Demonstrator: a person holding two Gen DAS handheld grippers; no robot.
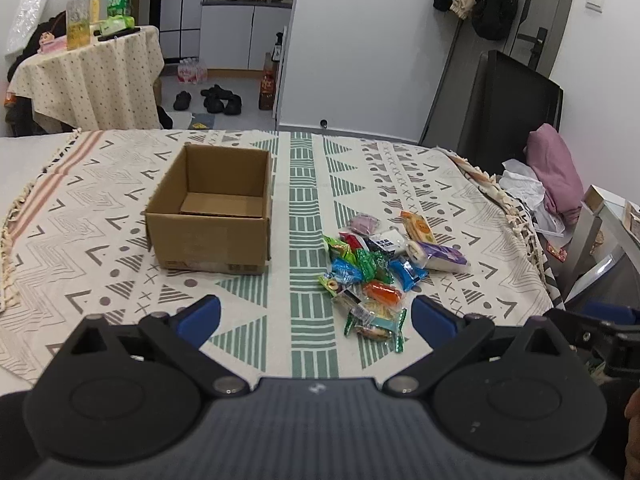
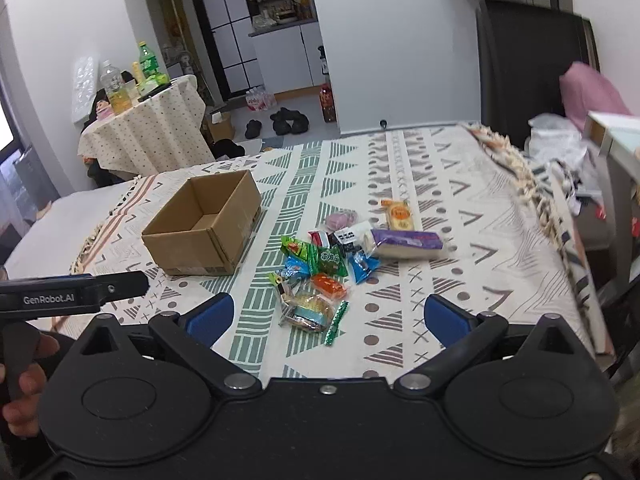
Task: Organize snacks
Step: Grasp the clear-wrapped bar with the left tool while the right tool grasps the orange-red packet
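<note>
An open, empty cardboard box [image 1: 212,216] [image 2: 202,226] stands on the patterned tablecloth [image 1: 308,184] [image 2: 460,216]. To its right lies a pile of wrapped snacks [image 1: 380,276] [image 2: 328,272]: green, blue, orange and red packets, plus a larger purple-and-white pack [image 1: 438,256] [image 2: 406,243]. My left gripper [image 1: 316,322] hovers open above the cloth, just short of the pile's near edge, holding nothing. My right gripper [image 2: 328,320] is open too, with the pile's nearest packets between and ahead of its blue pads [image 2: 442,318]. The left gripper's body [image 2: 72,294] shows at the right wrist view's left edge.
A purple cloth and crumpled paper [image 1: 548,184] lie past the table's right edge. A dark panel [image 1: 508,108] leans at the back right. A small round table with bottles [image 1: 92,68] stands far left. Shoes [image 1: 216,100] sit on the floor beyond.
</note>
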